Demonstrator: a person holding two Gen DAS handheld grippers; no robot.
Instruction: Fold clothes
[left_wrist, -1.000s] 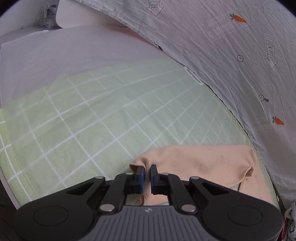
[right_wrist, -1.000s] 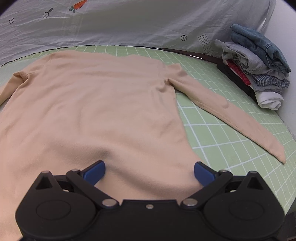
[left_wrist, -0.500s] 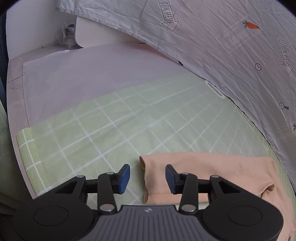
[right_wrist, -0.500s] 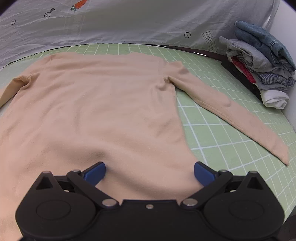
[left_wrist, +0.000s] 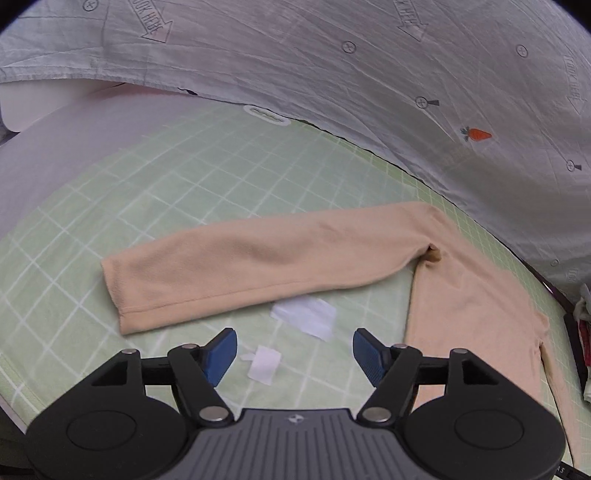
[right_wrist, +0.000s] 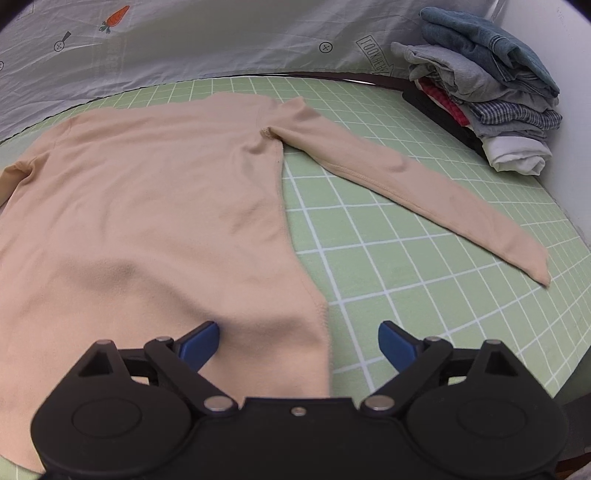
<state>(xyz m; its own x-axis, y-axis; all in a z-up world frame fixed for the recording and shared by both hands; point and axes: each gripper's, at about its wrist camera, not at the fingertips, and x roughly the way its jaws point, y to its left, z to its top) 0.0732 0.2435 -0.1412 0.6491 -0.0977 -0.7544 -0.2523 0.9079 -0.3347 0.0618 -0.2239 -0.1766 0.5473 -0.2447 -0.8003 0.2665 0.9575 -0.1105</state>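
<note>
Hovering over the green grid mat, left gripper spread wide and holding nothing, just short of the peach top's outstretched sleeve. Spread likewise, right gripper straddling the top's side seam, perhaps touching fabric; folded pile beyond.

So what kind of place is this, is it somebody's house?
Probably a clothes-folding work table, not clearly a home. A peach long-sleeved top lies spread on a green grid mat, a pile of folded clothes sits at its edge, and a carrot-print sheet hangs behind as a backdrop.
</note>
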